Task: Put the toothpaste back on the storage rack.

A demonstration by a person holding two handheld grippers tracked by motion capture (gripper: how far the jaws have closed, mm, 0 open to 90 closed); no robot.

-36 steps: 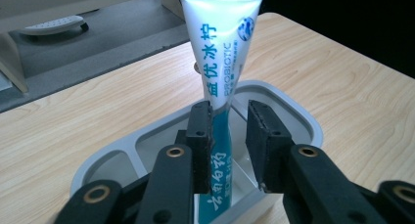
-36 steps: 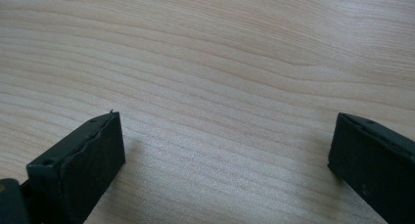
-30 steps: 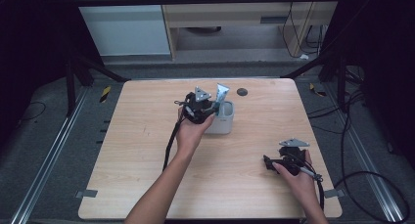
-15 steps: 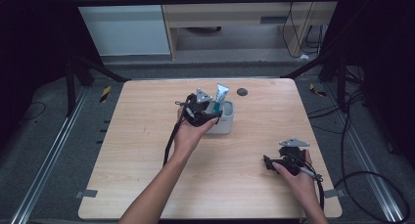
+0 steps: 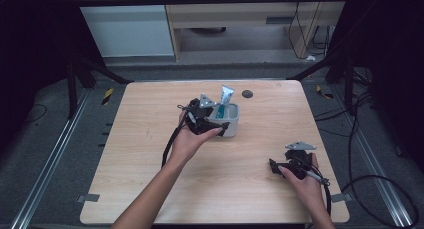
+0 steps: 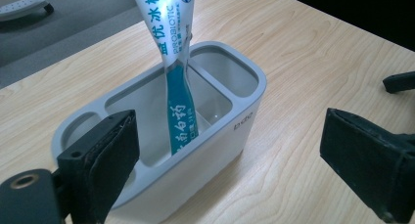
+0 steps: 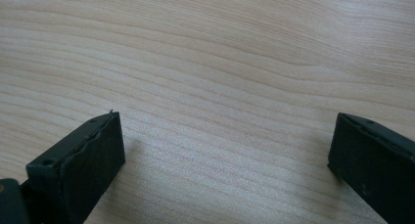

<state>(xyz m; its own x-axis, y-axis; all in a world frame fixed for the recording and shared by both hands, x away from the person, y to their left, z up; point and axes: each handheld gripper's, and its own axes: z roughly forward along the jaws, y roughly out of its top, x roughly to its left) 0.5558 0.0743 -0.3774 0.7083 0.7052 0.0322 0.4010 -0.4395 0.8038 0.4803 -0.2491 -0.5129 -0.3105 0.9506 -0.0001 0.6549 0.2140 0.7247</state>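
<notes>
High view: you reached your left gripper (image 5: 212,120) to the grey holder (image 5: 231,120), jaws just opened wide, freeing the upright toothpaste tube (image 5: 226,95).

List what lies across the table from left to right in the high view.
Left gripper → grey holder with the toothpaste tube standing in it → small dark disc → right gripper.
</notes>
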